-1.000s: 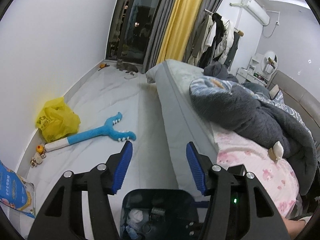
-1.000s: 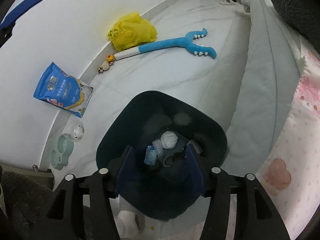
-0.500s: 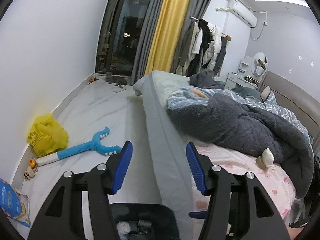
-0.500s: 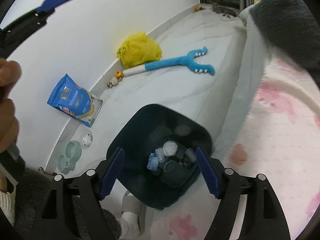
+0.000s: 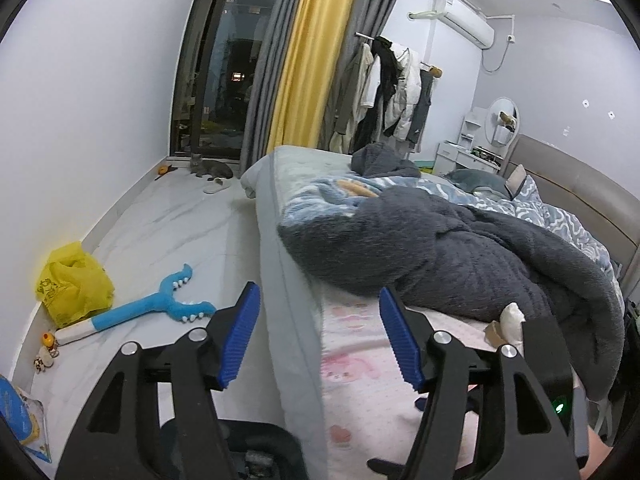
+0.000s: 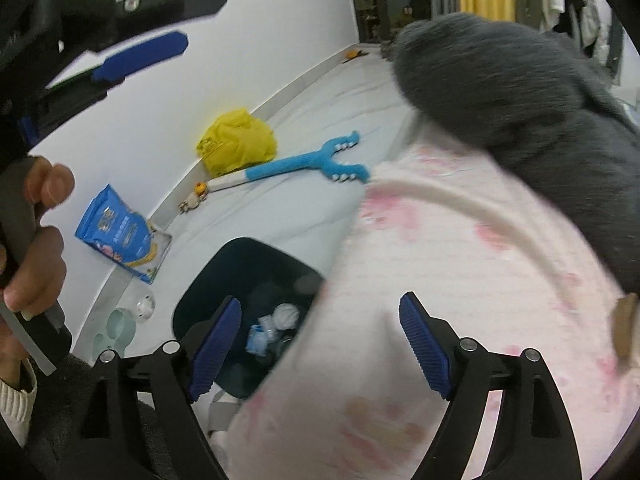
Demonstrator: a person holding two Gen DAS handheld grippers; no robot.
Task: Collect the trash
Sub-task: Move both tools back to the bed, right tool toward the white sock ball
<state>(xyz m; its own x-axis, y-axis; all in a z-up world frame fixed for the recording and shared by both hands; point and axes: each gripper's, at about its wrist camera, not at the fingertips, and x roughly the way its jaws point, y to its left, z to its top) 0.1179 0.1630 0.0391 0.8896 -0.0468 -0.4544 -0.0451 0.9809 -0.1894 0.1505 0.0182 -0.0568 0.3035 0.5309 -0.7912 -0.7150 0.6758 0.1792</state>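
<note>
While both jaws are standing wide and empty, the right gripper (image 6: 320, 344) is hovering over the pink sheet (image 6: 460, 280) beside the trash bin (image 6: 224, 268), so it is best aiming squarely at the crumpled scrap (image 5: 506, 322) lying against the grey blanket (image 5: 480, 256), with the left gripper (image 5: 318, 336) idling.

A: What's on the floor (image 5: 168, 232)?

B: By the wall, a yellow bag (image 5: 74, 284) with a blue toy (image 5: 152, 308) just beside it, and a blue pouch (image 6: 120, 236) nearer. A dark bin (image 6: 244, 300) holding trash (image 6: 276, 324) stands against the bed (image 5: 280, 280). A cat (image 5: 210, 168) lies far off by the window.

A: And on the bed?

B: A pink sheet (image 5: 360, 380), a grey blanket (image 5: 460, 256) heaped on it, and a small white and tan scrap (image 5: 508, 320) at the blanket's edge.
</note>
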